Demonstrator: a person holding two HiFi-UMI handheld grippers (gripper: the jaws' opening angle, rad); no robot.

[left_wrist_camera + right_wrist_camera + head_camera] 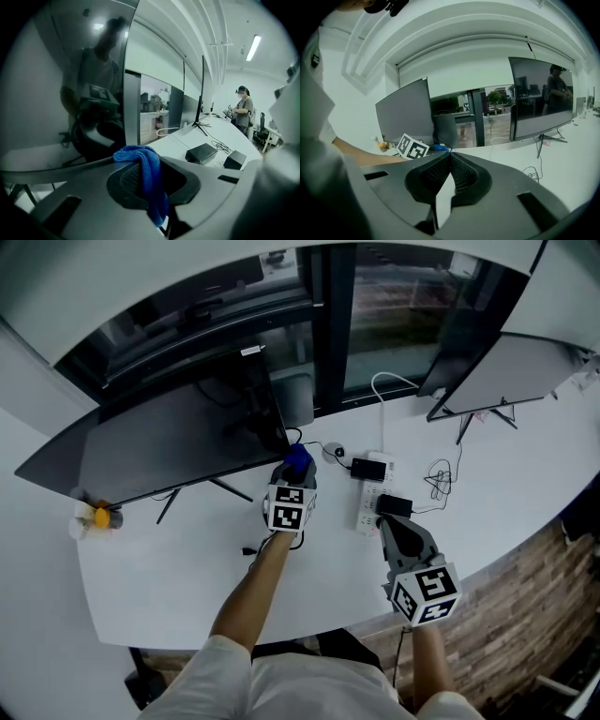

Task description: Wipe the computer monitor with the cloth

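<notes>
The wide dark monitor [178, 442] stands at the left of the white desk [187, 568]. My left gripper [295, 472] is shut on a blue cloth [297, 459] at the monitor's lower right corner. In the left gripper view the cloth [146, 171] hangs folded between the jaws, with the screen [70, 93] close on the left; I cannot tell whether cloth and screen touch. My right gripper [389, 523] hovers low over the desk nearer me, shut with nothing in it. Its view shows the jaw tips [450, 157] meeting, the monitor [405, 115] and the cloth [439, 148] beyond.
A second monitor [506, 371] stands at the back right. A white power strip [368, 504] with black adapters [394, 505] and cables [441, 474] lies between the grippers. A small yellow object [101, 517] sits at the desk's left end. A person [243, 110] stands far off.
</notes>
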